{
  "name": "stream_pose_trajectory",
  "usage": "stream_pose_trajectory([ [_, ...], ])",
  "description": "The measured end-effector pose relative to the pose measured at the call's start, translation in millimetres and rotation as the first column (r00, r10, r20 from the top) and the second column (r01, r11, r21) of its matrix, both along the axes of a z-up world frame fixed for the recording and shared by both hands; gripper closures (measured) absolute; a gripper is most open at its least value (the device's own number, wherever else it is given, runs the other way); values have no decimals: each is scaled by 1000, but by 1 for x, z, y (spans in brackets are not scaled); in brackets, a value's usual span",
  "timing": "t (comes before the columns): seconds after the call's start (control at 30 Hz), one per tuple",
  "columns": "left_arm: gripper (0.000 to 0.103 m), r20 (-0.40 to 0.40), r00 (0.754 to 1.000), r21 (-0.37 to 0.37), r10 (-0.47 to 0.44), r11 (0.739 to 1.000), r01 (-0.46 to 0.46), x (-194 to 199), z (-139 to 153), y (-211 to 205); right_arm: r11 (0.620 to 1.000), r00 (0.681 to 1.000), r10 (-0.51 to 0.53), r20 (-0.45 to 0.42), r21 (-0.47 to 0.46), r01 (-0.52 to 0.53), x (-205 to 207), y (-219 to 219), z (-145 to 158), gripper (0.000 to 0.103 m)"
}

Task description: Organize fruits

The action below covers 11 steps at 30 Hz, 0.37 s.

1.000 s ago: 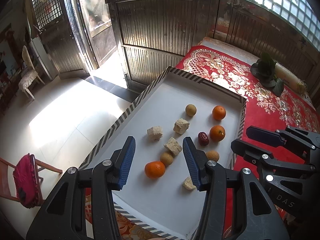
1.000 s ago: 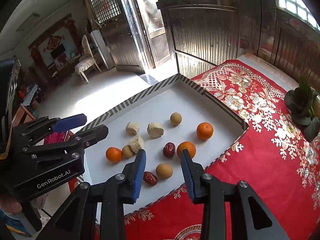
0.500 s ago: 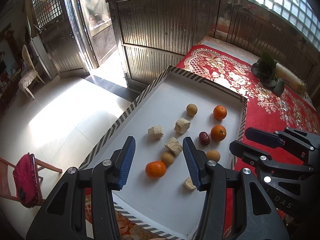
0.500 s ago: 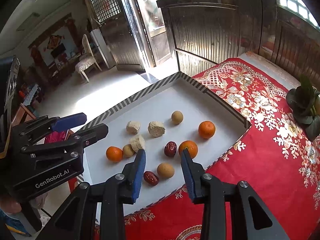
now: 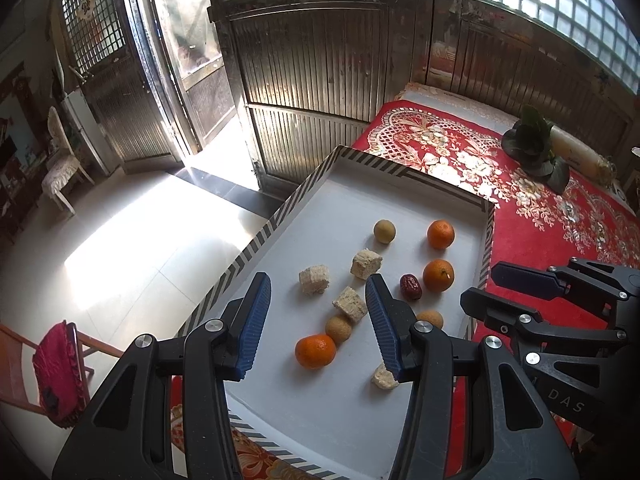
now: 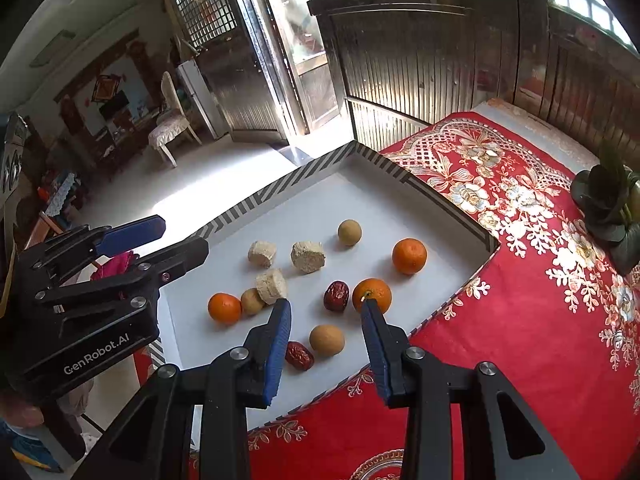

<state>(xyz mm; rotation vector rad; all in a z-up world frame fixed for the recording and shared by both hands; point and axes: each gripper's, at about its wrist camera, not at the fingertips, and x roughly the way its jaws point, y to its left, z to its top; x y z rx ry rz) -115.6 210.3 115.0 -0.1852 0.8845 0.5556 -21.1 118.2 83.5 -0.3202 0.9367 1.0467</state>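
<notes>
A white tray (image 5: 320,412) with a striped rim (image 6: 280,188) holds three oranges (image 5: 315,351) (image 6: 409,256), round tan longans (image 6: 327,340) (image 5: 384,231), red dates (image 6: 336,296) (image 5: 411,287) and several pale cake pieces (image 5: 314,279) (image 6: 307,257). My left gripper (image 5: 318,326) is open and empty above the tray's near end, over an orange and a longan (image 5: 339,328). My right gripper (image 6: 326,344) is open and empty above a longan and a date (image 6: 299,355) near the tray's right rim.
The tray lies on a red floral cloth (image 6: 540,320) covering the table. A dark green plant (image 5: 534,148) stands at the back right. Beyond the table's left edge are a tiled floor, a wooden chair with a red cushion (image 5: 56,368) and metal doors.
Both grippers have shifted very slightly; the tray contents sit a little lower and to the right in both views. Nothing was grasped or moved.
</notes>
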Motion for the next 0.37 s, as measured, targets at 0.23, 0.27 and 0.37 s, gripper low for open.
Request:
stream_pose_trajectory([
  [0.23,54,7,999,28,-43,999,43,9,4,-15,998,998,-54,-14,9,54,11,-18,-3,68],
  [0.27,54,7,999,26,-52,998,51,11,5,-16,998,998,-63,-14,9,64,12,-21,-3,68],
  [0.37,54,2,998,14,-70,997,70,18,4,-22,995,995,-96,-11,7,96,18,-37,-3,68],
])
